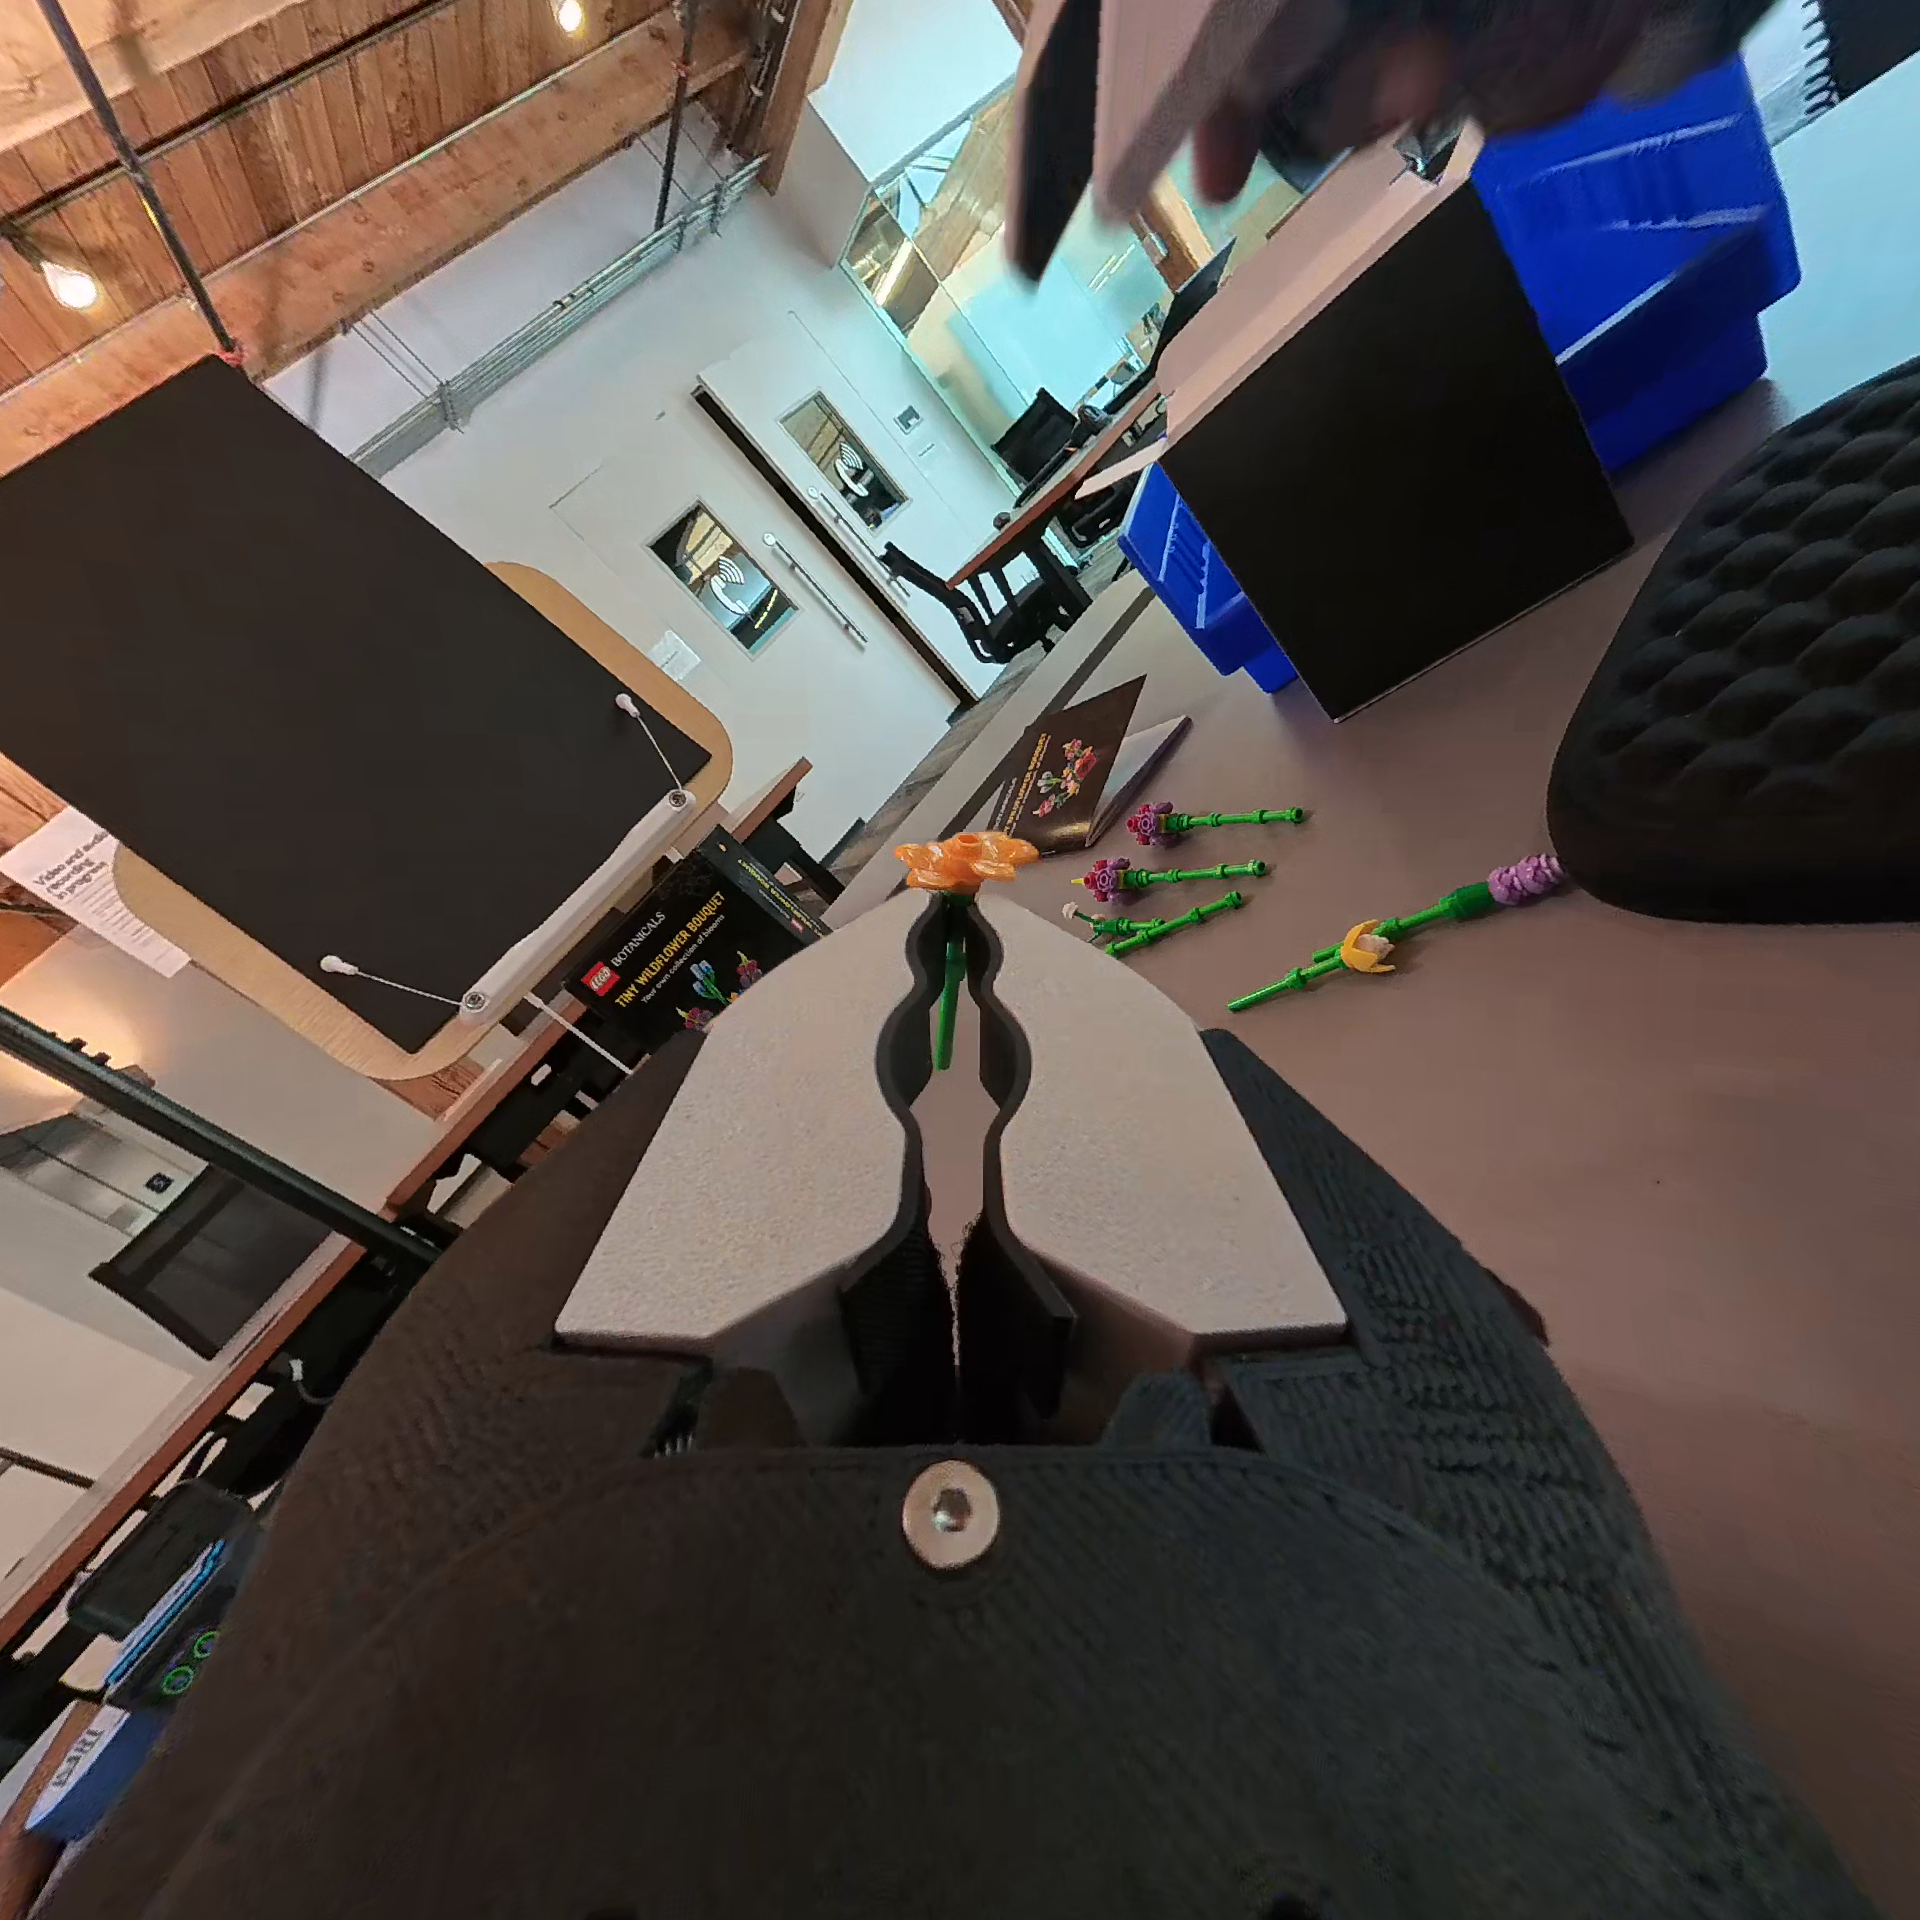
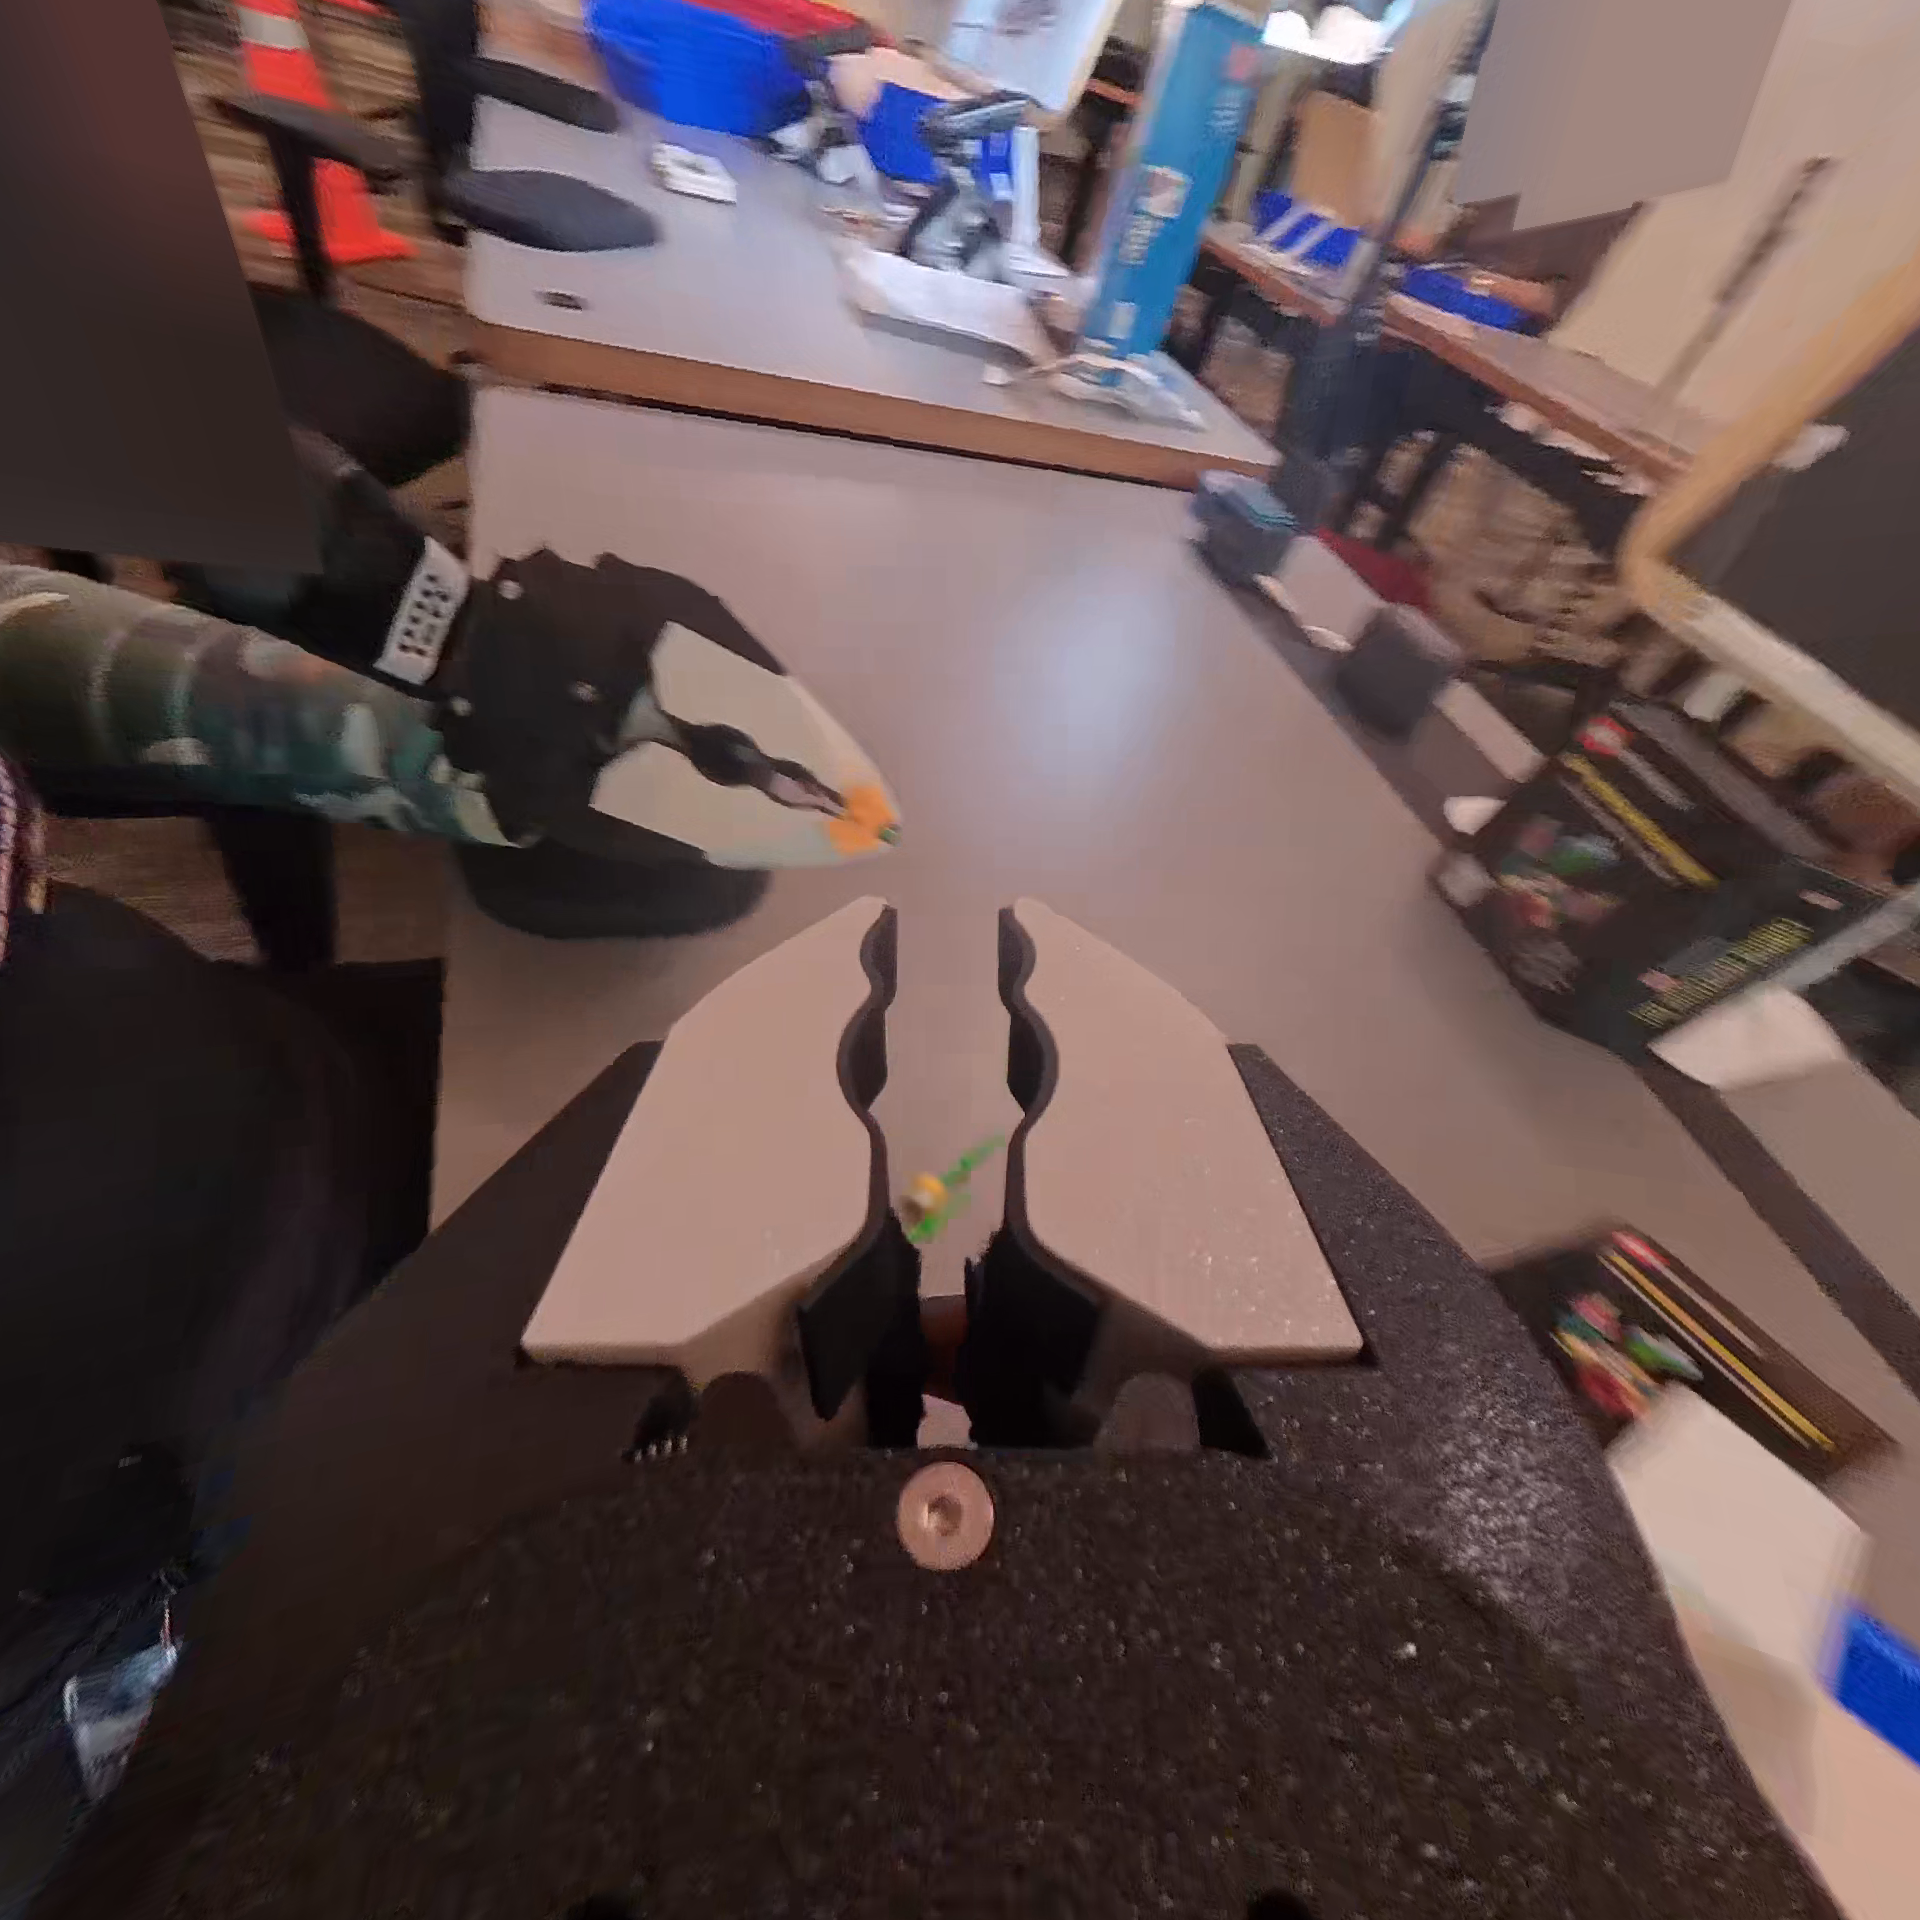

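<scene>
My left gripper [image 1: 954,906] is shut on the green stem of an orange toy-brick flower [image 1: 966,860], held above the grey table [image 1: 1455,1195]; the bloom sticks out past the fingertips. In the right wrist view it shows at the left [image 2: 868,821], flower [image 2: 862,819] at its tip, held by a person's sleeved arm. My right gripper [image 2: 943,914] is open and empty above the table. Below, between its fingers, lies a yellow flower on a green stem [image 2: 935,1195]. In the left wrist view the right gripper [image 1: 1091,135] is a blur at the top.
Several brick flowers lie on the table: two magenta [image 1: 1153,823] [image 1: 1110,878], a small white one [image 1: 1091,920], the yellow one [image 1: 1366,948], a lilac one [image 1: 1522,878]. Nearby are a booklet [image 1: 1081,774], a black cushion [image 1: 1766,675], a black box [image 1: 1382,499], blue bins [image 1: 1631,229] and the kit box [image 2: 1621,894]. About 11 cm separates my left fingertips from my right.
</scene>
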A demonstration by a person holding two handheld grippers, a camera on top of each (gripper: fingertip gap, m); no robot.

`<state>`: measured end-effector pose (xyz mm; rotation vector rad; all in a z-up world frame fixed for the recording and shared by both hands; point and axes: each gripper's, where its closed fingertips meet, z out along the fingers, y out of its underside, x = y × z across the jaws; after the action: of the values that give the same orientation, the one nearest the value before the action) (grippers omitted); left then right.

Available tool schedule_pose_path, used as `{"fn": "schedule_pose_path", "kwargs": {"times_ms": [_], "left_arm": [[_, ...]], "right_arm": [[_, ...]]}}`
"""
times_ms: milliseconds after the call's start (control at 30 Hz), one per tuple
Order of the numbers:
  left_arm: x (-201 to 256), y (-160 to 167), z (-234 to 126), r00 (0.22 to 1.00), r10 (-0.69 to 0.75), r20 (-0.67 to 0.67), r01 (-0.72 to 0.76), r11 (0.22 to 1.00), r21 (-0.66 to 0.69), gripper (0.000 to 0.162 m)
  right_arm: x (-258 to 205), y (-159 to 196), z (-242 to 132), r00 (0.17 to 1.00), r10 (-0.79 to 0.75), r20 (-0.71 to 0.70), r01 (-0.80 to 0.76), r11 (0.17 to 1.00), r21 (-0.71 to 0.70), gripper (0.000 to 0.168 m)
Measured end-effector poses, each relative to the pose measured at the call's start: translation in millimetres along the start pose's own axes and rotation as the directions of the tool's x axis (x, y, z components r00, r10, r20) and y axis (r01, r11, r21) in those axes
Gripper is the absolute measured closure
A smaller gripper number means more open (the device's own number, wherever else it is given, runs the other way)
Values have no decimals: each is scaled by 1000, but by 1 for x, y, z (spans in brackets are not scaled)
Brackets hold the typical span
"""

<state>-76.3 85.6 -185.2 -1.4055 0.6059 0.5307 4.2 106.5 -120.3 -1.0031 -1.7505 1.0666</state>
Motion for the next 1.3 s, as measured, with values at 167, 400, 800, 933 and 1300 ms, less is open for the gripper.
{"fn": "schedule_pose_path", "kwargs": {"times_ms": [167, 400, 800, 933, 1300], "left_arm": [[-5, -6, -3, 999, 5, 36, -6, 999, 35, 159], [-16, -21, -11, 991, 29, 127, -45, 991, 123, 159], [-11, -23, -11, 994, 38, 99, -51, 990, 133, 159], [-7, -16, -9, 999, 0, 51, -5, 995, 101, 159], [-11, -19, -10, 997, -13, 77, 3, 992, 129, 159]], "right_arm": [[-27, 22, 68, 992, 95, 82, -85, 990, -115, 141], [-42, 2, 86, 795, 480, 371, -536, 842, 58, 150], [-39, 4, 86, 787, 459, 413, -548, 827, 125, 164], [-38, 3, 88, 911, 283, 301, -347, 919, 185, 167], [-30, 4, 76, 888, 330, 320, -394, 905, 161, 167]]}}
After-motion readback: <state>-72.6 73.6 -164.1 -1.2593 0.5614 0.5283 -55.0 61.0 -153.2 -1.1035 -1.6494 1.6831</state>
